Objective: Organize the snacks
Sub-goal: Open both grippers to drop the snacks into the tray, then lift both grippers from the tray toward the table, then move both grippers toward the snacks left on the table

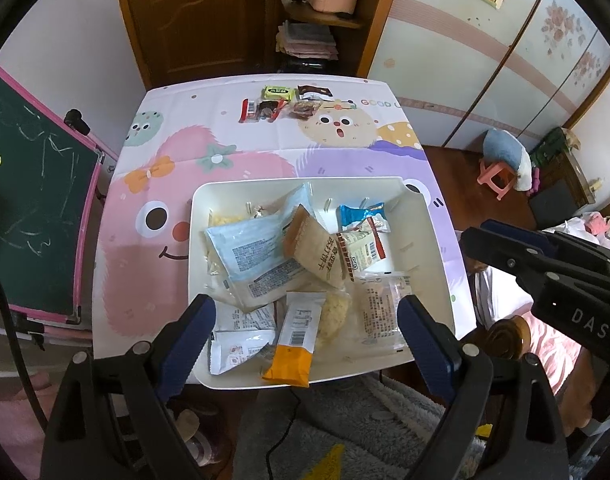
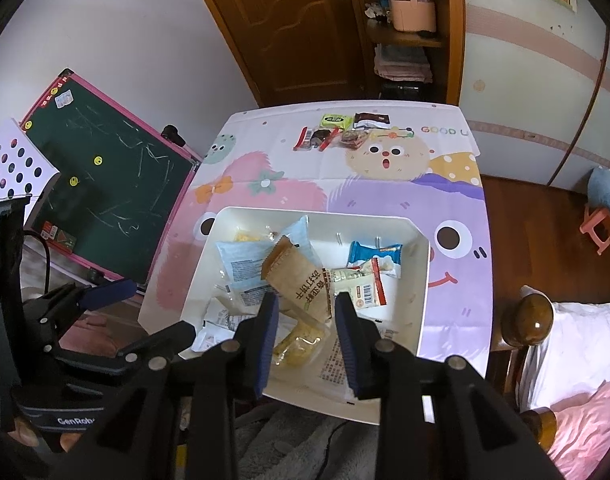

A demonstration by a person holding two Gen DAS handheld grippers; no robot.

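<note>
A white bin (image 1: pixel 421 232) sits on the near part of the table, filled with several snack packets. Among them are a brown cracker packet (image 1: pixel 315 254), a pale blue packet (image 1: pixel 251 250) and an orange-ended bar (image 1: pixel 293 344). My left gripper (image 1: pixel 307 300) hangs open and wide above the bin's near side, nothing between its pads. My right gripper (image 2: pixel 307 298) hovers over the bin with its jaws partly apart, the brown cracker packet (image 2: pixel 301 280) lying below and untouched. A few more snacks (image 1: pixel 281 102) lie loose at the table's far edge.
A cartoon-print cloth (image 1: pixel 153 184) covers the table. A green chalkboard (image 1: pixel 29 200) leans at the left. Behind the table stand a wooden door (image 1: pixel 201 16) and shelves. A bed with a wooden post (image 2: pixel 527 320) is at the right, a grey rug (image 1: pixel 345 440) below.
</note>
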